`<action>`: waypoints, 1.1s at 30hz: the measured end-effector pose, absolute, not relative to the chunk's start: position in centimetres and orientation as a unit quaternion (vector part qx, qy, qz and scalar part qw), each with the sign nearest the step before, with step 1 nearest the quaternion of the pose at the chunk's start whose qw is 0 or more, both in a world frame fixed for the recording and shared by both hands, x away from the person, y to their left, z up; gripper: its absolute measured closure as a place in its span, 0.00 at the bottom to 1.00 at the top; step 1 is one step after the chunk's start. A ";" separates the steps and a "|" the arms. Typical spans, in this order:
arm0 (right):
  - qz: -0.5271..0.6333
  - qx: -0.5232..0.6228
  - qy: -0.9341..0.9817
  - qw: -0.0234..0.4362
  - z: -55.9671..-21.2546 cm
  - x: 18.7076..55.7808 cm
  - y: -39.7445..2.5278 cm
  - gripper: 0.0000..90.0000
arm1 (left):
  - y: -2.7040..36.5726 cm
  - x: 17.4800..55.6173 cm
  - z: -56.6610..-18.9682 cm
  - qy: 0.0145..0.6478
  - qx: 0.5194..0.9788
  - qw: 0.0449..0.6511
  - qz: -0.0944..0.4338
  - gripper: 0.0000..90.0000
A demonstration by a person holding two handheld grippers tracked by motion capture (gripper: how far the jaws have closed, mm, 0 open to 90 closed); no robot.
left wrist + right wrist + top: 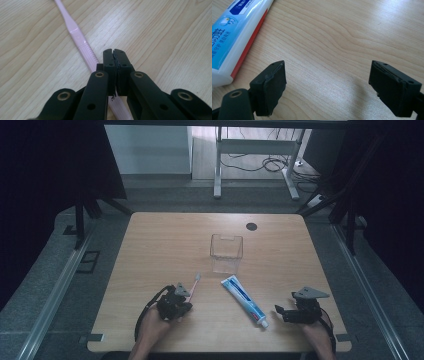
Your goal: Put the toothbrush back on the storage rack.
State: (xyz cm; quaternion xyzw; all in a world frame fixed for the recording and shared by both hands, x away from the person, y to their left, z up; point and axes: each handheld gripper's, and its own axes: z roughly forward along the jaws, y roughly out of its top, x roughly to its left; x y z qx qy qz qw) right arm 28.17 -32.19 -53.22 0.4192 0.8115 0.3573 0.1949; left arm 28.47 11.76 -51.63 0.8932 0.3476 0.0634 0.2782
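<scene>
Wood-grain table (165, 240) carries a clear plastic cup (226, 253) near its middle, presumably the holder for both toiletries lying before it. Left gripper (114, 53) has its jaws pressed together with nothing between them, resting just beside the pink toothbrush (80, 42) handle, apparently lining up a grasp. Right gripper (327, 85) stands wide apart and empty, the toothpaste tube (234, 37) just beside its left jaw.
</scene>
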 end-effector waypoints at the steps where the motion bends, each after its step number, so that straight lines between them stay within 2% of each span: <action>1: 0.357 0.419 0.812 0.195 -53.2 28.2 -32.2 0.16 | 12.0 28.5 -51.6 0.349 0.892 0.278 0.063 0.98; 18: 0.356 0.419 0.813 0.193 -53.3 28.2 -32.2 0.16 | 14.6 29.1 -51.6 0.361 0.891 0.264 0.077 0.97; 33: 0.356 0.419 0.813 0.192 -53.3 28.2 -32.2 0.16 | 14.8 29.6 -51.0 0.359 0.892 0.266 0.074 0.96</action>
